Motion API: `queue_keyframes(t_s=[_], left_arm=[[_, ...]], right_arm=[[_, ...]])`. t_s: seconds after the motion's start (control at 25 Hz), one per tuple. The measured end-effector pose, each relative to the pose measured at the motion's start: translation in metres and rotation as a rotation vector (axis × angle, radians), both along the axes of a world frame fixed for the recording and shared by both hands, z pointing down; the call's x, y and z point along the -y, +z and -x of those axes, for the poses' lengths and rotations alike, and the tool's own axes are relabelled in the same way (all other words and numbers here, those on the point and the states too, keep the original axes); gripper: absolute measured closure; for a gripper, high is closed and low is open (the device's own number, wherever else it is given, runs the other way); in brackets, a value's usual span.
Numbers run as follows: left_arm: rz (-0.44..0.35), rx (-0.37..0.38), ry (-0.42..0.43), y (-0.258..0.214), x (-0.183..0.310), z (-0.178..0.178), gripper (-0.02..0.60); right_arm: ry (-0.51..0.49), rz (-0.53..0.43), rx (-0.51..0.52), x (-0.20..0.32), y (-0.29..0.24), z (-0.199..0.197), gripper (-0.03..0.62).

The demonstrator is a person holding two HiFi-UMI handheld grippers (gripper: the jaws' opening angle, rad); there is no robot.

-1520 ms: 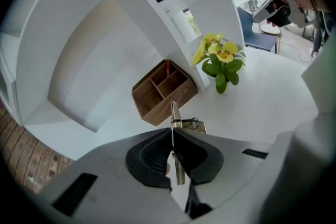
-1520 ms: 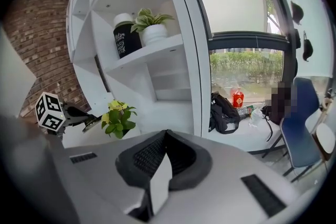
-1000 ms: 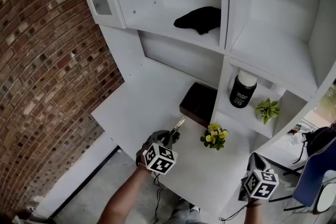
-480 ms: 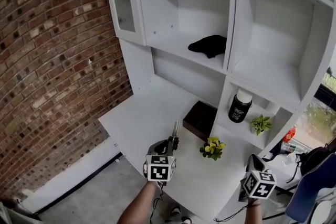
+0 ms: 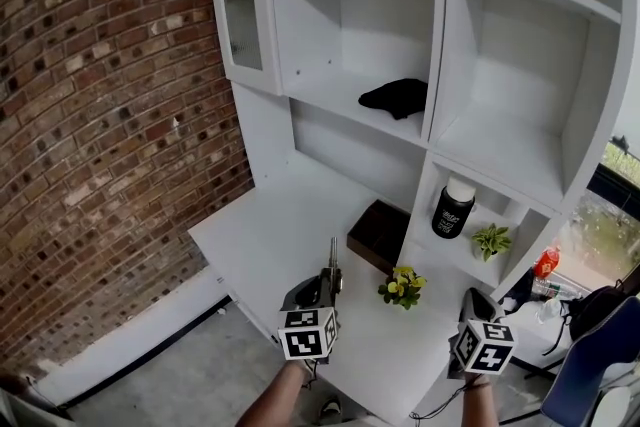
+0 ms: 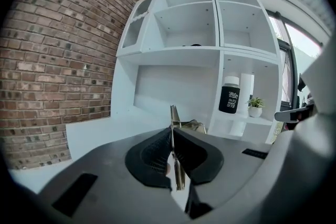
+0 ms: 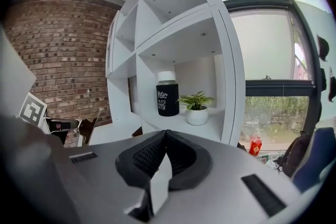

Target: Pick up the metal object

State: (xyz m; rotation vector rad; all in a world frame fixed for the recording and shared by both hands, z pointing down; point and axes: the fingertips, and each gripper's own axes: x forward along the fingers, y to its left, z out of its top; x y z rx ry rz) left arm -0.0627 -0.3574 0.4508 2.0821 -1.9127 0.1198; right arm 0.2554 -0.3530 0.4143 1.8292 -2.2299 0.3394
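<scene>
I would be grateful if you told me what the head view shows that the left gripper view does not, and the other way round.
Only the head view shows the yellow flowers and the marker cube on the left gripper. Only the left gripper view shows, up close, that gripper's jaws shut on the metal object. Both views show the black bottle and the small potted plant.

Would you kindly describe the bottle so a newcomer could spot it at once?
Start at the white shelf unit beside the brick wall. In its lowest right cubby, the bottle stands upright beside a small potted plant. Unlike the green plant, it is black with a white cap and white lettering.
</scene>
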Motion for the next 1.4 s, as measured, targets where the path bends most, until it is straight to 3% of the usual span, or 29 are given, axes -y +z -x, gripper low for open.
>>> queue_keyframes(t_s=[0.56, 1.4], left_arm=[[0.017, 0.007, 0.024, 0.005, 0.003, 0.002, 0.565], [0.029, -0.026, 0.04, 0.014, 0.009, 0.003, 0.565]], right_arm=[[-0.005, 0.007, -0.043, 0.001, 0.008, 0.007, 0.593], [0.002, 0.039, -0.023, 0.003, 0.02, 0.013, 0.594]])
